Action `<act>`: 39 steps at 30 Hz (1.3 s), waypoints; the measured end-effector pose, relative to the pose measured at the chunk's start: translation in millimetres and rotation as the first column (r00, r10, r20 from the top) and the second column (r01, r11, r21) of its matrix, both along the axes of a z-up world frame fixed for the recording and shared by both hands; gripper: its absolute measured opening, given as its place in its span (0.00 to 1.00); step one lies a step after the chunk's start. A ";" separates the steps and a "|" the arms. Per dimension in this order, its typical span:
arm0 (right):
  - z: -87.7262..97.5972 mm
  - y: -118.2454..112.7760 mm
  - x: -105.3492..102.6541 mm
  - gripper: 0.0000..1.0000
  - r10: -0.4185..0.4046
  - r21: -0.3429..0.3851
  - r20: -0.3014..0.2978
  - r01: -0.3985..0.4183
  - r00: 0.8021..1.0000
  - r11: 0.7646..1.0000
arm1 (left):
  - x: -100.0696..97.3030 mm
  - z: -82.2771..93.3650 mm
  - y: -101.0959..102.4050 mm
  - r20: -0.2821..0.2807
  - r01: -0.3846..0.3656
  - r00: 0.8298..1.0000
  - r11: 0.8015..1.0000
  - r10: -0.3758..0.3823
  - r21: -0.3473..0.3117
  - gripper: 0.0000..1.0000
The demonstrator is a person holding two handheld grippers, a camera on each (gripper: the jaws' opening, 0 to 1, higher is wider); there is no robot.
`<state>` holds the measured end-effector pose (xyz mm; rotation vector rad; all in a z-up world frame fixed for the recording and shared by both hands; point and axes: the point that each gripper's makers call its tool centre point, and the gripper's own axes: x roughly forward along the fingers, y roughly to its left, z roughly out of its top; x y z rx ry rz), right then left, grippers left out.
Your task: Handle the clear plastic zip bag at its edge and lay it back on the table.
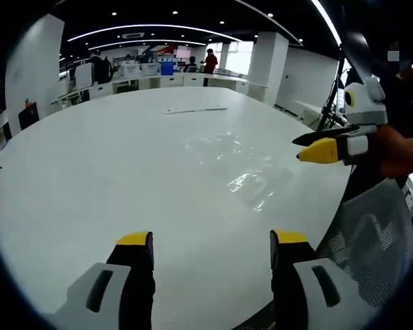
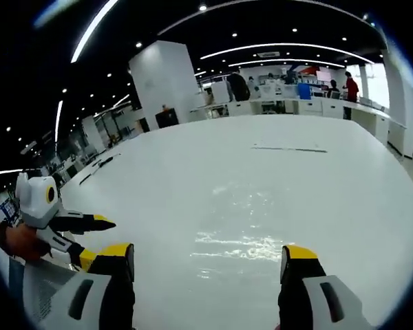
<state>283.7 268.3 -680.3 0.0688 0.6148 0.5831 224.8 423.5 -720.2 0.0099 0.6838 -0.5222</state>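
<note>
Left gripper (image 1: 211,247) over near edge of white table (image 1: 89,172), jaws spread wide, nothing between them. Right gripper (image 2: 208,265) likewise spread and empty above tabletop. Clear plastic zip bag (image 1: 227,165) lies flat on table ahead of both grippers, glinting under ceiling lights, touched by neither. Mesh chair (image 1: 372,240) beside table edge. Thin strip (image 1: 195,109) lies farther back on table.

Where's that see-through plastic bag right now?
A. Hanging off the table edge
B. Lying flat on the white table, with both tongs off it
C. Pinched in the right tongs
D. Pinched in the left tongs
B: the clear zip bag lies flat on the white table, and both the left tongs and the right tongs are open with nothing between their jaws.
</note>
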 end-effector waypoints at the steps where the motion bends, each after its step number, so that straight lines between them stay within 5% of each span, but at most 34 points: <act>1: 1.4 3.8 3.8 0.88 0.006 -0.001 0.005 -0.006 1.000 1.000 | 0.2 0.4 0.2 0.001 -0.002 1.000 1.000 0.002 -0.001 0.69; 9: 3.1 33.3 34.2 0.87 0.046 -0.009 0.026 -0.046 0.999 0.999 | 0.8 0.6 2.2 -0.003 -0.013 1.000 1.000 0.013 -0.002 0.69; 31: -44.8 63.3 112.9 0.80 0.045 -0.104 -0.039 -0.049 0.998 0.993 | 0.4 0.4 1.9 -0.008 -0.025 1.000 0.999 0.025 -0.021 0.67; 39: -52.5 67.8 139.0 0.75 -0.034 -0.067 -0.068 0.029 0.997 0.997 | 0.3 -1.3 3.5 -0.017 -0.032 0.999 0.999 0.032 -0.024 0.66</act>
